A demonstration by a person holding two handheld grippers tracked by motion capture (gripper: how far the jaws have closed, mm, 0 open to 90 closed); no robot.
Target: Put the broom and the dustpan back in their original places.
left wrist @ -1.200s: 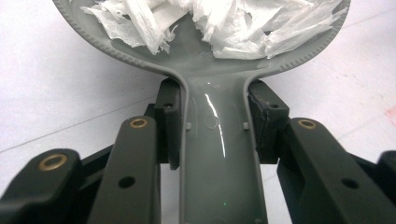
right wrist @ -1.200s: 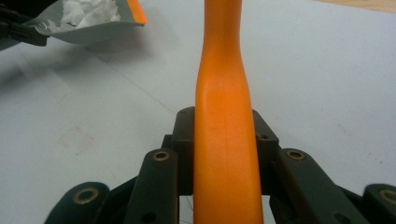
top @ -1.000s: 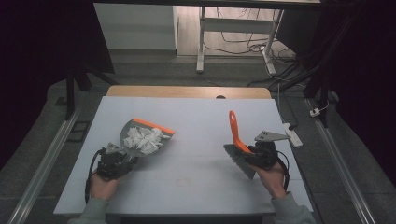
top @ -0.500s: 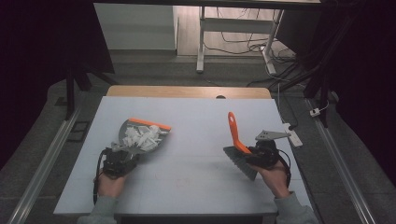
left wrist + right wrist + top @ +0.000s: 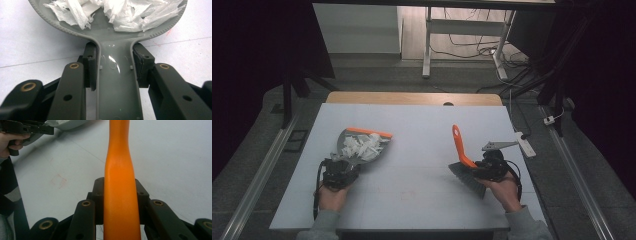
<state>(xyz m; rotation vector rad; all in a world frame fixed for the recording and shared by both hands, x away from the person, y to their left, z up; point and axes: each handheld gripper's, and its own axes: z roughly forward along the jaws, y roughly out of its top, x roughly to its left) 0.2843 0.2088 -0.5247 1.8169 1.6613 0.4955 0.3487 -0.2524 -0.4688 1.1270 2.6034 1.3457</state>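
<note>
A grey dustpan (image 5: 360, 145) with an orange front lip lies low over the left of the white table (image 5: 417, 125), heaped with white paper scraps (image 5: 362, 145). My left gripper (image 5: 340, 169) is shut on the dustpan's grey handle (image 5: 117, 82); the scraps (image 5: 117, 12) fill the pan just ahead of the jaws. At the right, my right gripper (image 5: 484, 167) is shut on a hand brush, whose orange handle (image 5: 459, 145) points away and up while its dark bristles (image 5: 467, 177) rest near the table. The orange handle (image 5: 120, 185) runs straight up between the right jaws.
A white power strip (image 5: 524, 144) lies at the table's right edge. A wooden strip (image 5: 412, 98) borders the far edge. Beyond stand a desk frame (image 5: 427, 45) and floor cables. A faint red square mark (image 5: 58, 181) sits mid-table. The other hand (image 5: 10, 140) shows far left.
The dustpan has swung a little, its orange lip now lying farther back and more level. The brush and right hand have hardly moved.
</note>
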